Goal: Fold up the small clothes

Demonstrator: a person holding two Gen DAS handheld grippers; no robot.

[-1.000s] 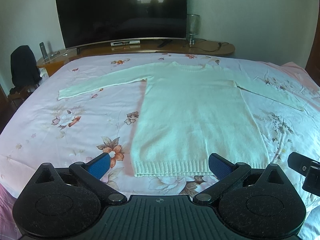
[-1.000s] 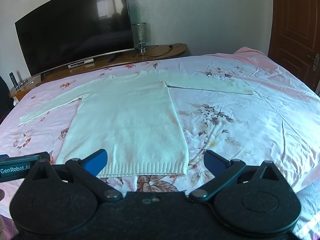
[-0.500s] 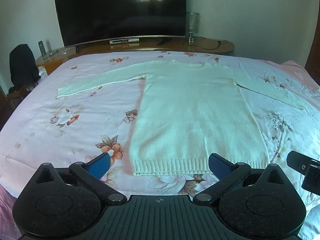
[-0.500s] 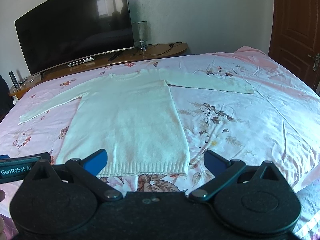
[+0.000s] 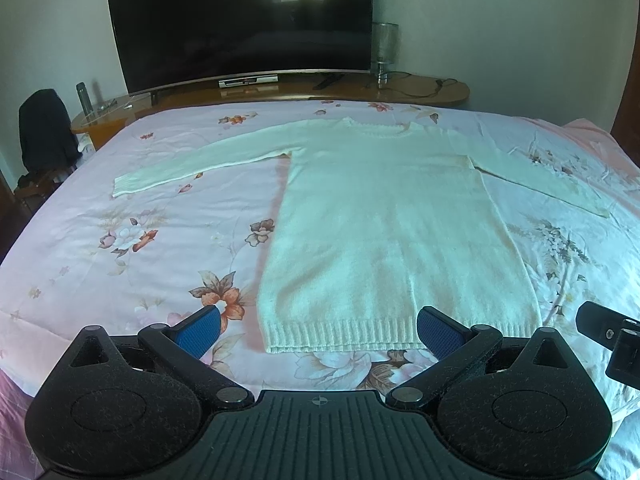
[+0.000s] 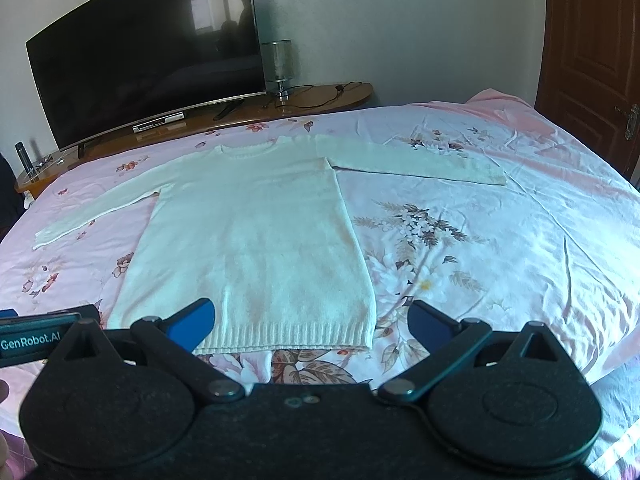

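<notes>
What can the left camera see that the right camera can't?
Only the left wrist view shows the dark bag on a chair beside the TV stand. Only the right wrist view shows the brown door. Both show the white sweater lying flat with its sleeves spread on the flowery bedsheet, plus the big TV and the lamp. Each view also has its own open hand-held gripper in front: the left hand-held gripper and the right hand-held gripper, neither touching the sweater.
</notes>
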